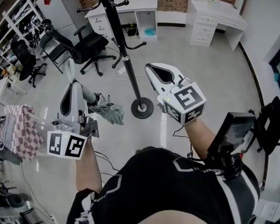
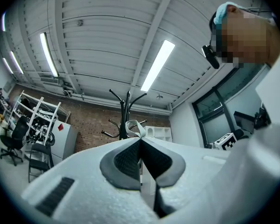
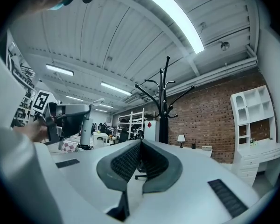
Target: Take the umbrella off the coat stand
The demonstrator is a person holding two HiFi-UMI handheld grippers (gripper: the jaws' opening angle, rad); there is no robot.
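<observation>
We had the left gripper (image 1: 71, 73) clamped shut on the umbrella's thin wrist strap (image 2: 133, 126). In the left gripper view the pale loop was pinched right at the jaw tips, and no other part of the umbrella (image 1: 106, 111) was gripped. In the head view the folded grey-green umbrella dangled below that gripper, off the coat stand (image 1: 123, 55) and free of its hooks. It hung over the floor (image 1: 191, 59), just beside the stand's round base (image 1: 142, 108). The right gripper (image 1: 153, 69) was closed on nothing, its pads together, on the far side of the pole. The weak point, as we judged it, was that strap. A narrow band held only at the tips could slide out under the umbrella's weight, and the umbrella would drop to the floor. A dangling load would also swing with any quick move of the hand. It could then knock the pole or catch its loose folds on the low hook (image 1: 139, 45). With the right gripper empty, nothing was there to steady it.
</observation>
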